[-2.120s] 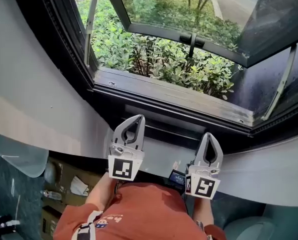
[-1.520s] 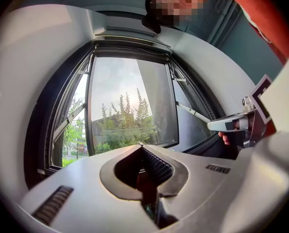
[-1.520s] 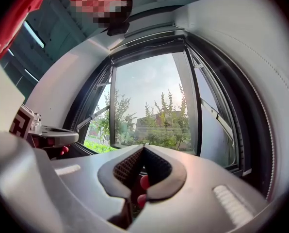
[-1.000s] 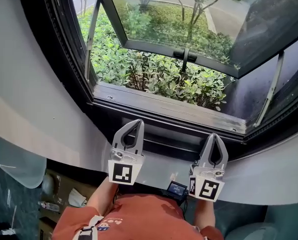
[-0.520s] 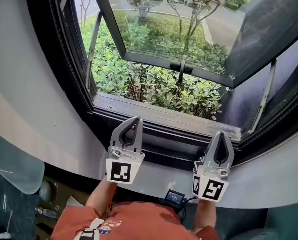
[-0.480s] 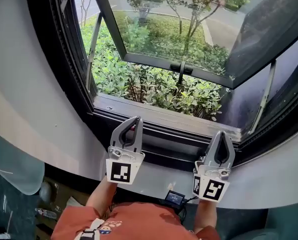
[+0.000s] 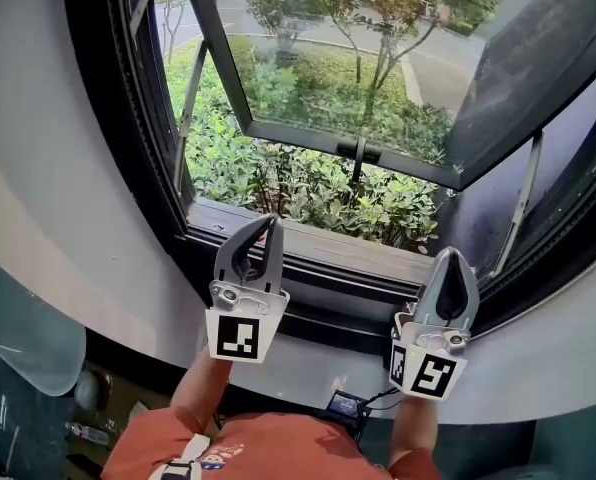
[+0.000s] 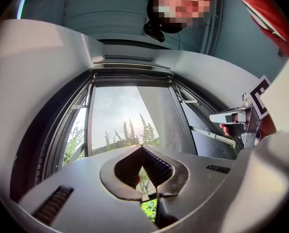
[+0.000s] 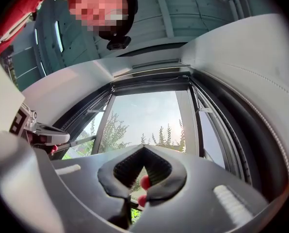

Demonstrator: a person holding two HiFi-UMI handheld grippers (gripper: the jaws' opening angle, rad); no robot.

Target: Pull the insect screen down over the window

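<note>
Black metal window frame (image 7: 108, 118). Grey plastic left gripper (image 7: 266, 224) and right gripper (image 7: 450, 255): black-and-white square-marker pattern. Green leafy shrubs (image 7: 308, 183), 12 o'clock. Orange-red fabric shirt (image 7: 268, 448), 6 o'clock.

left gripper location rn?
Head view, lower left of centre: the left gripper shows in front of the window's bottom frame, jaws shut on nothing, with the right gripper at a similar height on the right.

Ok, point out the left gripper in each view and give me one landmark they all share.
Head view: left gripper sits lower left of centre, jaws together, pointing up toward the sill.
Left gripper view: the left gripper fills the bottom with its own shut jaws.
Right gripper view: the left gripper is at the left edge, pointing right.
Shared landmark: the black window frame.
</note>
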